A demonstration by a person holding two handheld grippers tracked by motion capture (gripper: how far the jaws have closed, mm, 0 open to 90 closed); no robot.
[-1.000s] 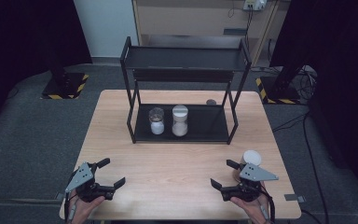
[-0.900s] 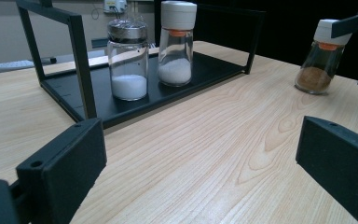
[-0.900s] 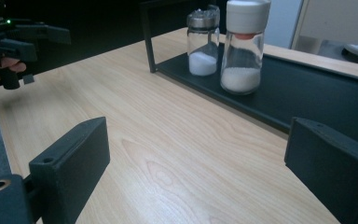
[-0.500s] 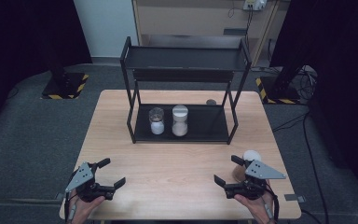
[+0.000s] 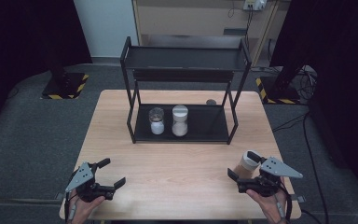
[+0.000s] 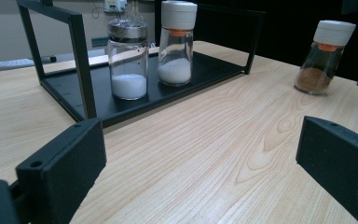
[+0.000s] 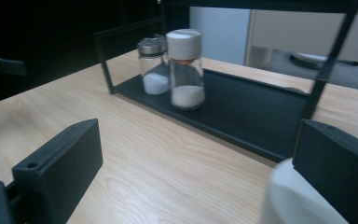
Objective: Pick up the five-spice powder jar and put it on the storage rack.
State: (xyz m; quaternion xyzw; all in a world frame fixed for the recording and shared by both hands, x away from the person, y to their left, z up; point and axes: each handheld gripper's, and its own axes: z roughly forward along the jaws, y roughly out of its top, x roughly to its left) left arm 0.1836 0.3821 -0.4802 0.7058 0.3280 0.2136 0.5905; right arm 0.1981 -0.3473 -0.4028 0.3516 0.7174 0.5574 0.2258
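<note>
A brown spice jar (image 5: 248,161) with a white cap stands upright on the wooden table (image 5: 182,158) at the front right; the left gripper view shows it too (image 6: 325,57). My right gripper (image 5: 245,166) is open around it. Its jaws have just been opening, and the white cap (image 7: 298,200) sits close beside the right jaw with no pad pressing on it. My left gripper (image 5: 113,171) rests open near the front left edge, nothing between its jaws. A metal-lidded shaker (image 5: 157,121) and a white-capped shaker (image 5: 180,120), both holding white powder, stand on the lower shelf.
A black two-tier rack (image 5: 186,51) stands at the middle back of the table, its top shelf bare. A small dark round thing (image 5: 210,101) lies on the table behind it. Dark floor surrounds the table, with a cabinet beyond.
The right gripper has shifted right and lifted slightly, its jaws spreading wider. The brown jar stays standing on the table. The left gripper has kept still.
</note>
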